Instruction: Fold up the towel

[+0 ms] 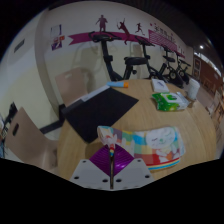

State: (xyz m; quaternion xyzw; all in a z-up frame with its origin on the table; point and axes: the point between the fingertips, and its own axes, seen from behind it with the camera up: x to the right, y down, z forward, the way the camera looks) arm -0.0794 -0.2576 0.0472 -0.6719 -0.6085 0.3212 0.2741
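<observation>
A multicoloured patterned towel [150,142] lies bunched on the wooden table [140,112], just ahead and to the right of my fingers. My gripper [110,152] is shut, its purple pads [100,160] pressed together. A small colourful bit of the towel's near edge shows pinched between the tips. The part of the towel under the fingers is hidden.
A dark mat [100,112] lies on the table beyond the towel. Farther back sit a green and white packet [168,99] and a small blue and orange item [121,86]. A chair [25,135] stands at the left. Exercise machines [140,62] line the back wall.
</observation>
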